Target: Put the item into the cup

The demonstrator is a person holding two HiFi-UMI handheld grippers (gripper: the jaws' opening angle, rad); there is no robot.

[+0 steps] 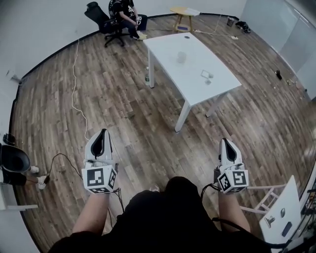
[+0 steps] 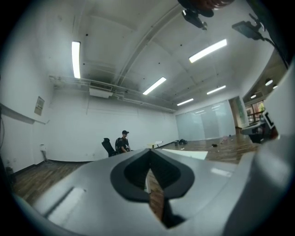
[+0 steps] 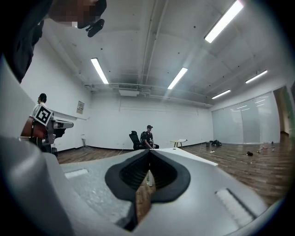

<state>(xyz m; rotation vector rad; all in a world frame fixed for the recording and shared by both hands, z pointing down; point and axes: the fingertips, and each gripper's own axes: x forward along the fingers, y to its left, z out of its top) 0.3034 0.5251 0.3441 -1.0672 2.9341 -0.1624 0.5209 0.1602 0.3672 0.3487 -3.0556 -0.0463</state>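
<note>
Left gripper (image 2: 148, 161): closed on nothing. Its jaws meet edge to edge, and I see only the room beyond them.
Right gripper (image 3: 149, 161): also closed and empty, tips together.
Posture: I hold both grippers level, side by side and well apart, pointing toward the table (image 1: 165, 47). I judge this a neutral carry, since nothing is within reach.
Table: white, standing well ahead of me across the wooden floor (image 1: 123, 108).
Cup (image 1: 181, 57): clear and upright, near the middle of the tabletop.
Item (image 1: 206, 74): a small pale object lying on the table toward its near right end, apart from the cup. It is too small for me to identify.
Layout, as I read it: the cup and item sit apart on open tabletop, so a gripper can close on the item without disturbing the cup.
Task stage: not begun. The item lies outside the cup, and I judge the approach to the table to be the step in hand.
Bystander: a seated person (image 1: 123, 15) by the far wall, well clear of my path.
</note>
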